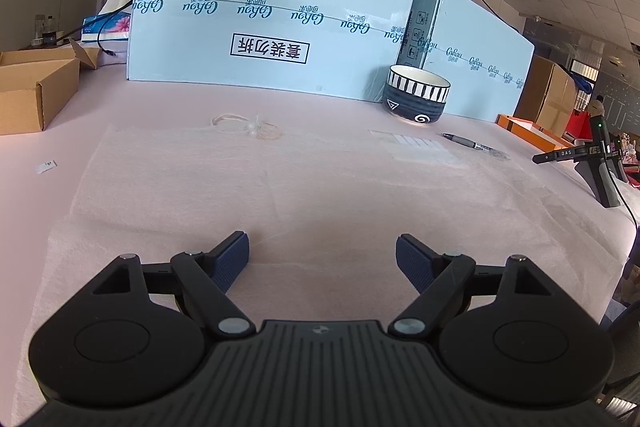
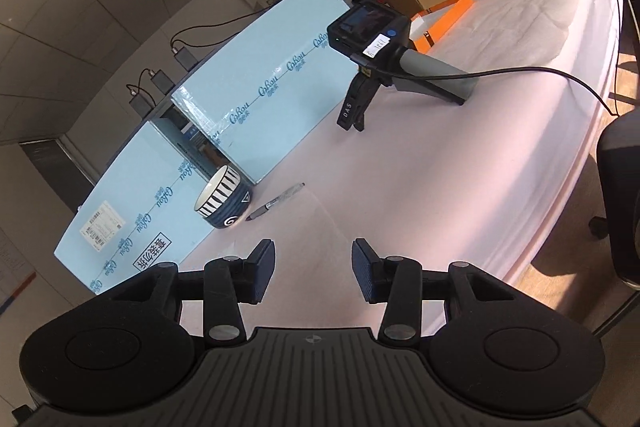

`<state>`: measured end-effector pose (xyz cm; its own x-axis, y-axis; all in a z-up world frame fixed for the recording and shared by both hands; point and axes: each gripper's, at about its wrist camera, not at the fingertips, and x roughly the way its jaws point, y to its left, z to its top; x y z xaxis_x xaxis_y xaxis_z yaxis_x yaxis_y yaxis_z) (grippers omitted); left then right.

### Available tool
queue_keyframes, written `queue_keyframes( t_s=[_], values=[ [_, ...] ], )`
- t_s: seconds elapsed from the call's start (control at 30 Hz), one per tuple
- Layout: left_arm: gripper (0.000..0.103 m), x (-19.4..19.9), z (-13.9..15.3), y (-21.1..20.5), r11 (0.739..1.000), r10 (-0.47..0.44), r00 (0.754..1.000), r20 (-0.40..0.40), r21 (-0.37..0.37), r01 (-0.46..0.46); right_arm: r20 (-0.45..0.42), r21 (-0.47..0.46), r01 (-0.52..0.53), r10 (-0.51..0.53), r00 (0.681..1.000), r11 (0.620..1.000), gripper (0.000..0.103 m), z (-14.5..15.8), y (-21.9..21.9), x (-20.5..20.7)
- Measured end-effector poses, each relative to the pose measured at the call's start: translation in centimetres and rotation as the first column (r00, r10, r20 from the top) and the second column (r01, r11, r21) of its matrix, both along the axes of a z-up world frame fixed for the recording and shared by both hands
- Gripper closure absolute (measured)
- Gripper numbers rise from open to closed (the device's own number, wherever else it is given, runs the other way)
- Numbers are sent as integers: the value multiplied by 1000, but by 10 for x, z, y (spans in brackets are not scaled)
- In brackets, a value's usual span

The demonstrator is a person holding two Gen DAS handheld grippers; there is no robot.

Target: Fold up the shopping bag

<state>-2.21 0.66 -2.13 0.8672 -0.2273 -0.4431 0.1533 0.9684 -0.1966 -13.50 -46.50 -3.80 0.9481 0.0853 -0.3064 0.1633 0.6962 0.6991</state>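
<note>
Across the table (image 1: 168, 95) in front of me the shopping bag (image 1: 280, 187) is lying flat, a thin, pale, almost see-through sheet spreading from about 9 o'clock to 3 o'clock in my left view, with its drawstring (image 1: 248, 125) bunching up near 12 o'clock at the far edge. My left gripper (image 1: 322, 259) is hovering low over the near part of the bag, jaws standing wide apart with nothing between them. My right gripper (image 2: 313, 267) is sitting partly open too, also empty, pointing off toward the striped bowl (image 2: 224, 199) at 11 o'clock and the pen (image 2: 276, 203) just beside it.

I'm guessing this stuff is feather-light and floppy, soft like gauzy non-woven fabric, so it's probably going to drag and wrinkle rather than slide cleanly. No stiffness to lean on, so pushing it isn't going to work. I'm thinking the best bet is pinching an edge or corner on each side, near 8 and 4 o'clock, and lifting both together so the fold lands even. The cord looks like it could snag, so I'm planning to keep clear of it.
</note>
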Motion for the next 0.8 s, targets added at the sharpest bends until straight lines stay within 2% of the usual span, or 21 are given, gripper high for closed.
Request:
queue_keyframes(
  t_s=[0.13, 0.3, 0.4, 0.67, 0.7, 0.8],
  values=[
    [23, 0, 0, -1, 1000, 1, 1000, -1, 13, 0, -28, 98, -19, 22, 999, 995, 63, -26, -6, 7],
    [23, -1, 0, -2, 1000, 2, 1000, 0, 18, -2, -64, 132, -26, 34, 997, 991, 64, -37, -4, 19],
    [23, -1, 0, -3, 1000, 4, 1000, 0, 22, -4, -51, 134, -41, 48, 998, 990, 68, -37, -3, 21],
    [23, -1, 0, -4, 999, 4, 1000, -1, 34, -4, -33, 123, -54, 59, 998, 991, 69, -32, -1, 30],
    [23, -1, 0, -4, 999, 5, 1000, -2, 34, -5, -30, 123, -55, 59, 998, 991, 70, -32, -1, 30],
    [23, -1, 1, -5, 999, 6, 1000, -2, 43, -6, -29, 120, -58, 62, 998, 991, 87, -34, 0, 36]
  ],
)
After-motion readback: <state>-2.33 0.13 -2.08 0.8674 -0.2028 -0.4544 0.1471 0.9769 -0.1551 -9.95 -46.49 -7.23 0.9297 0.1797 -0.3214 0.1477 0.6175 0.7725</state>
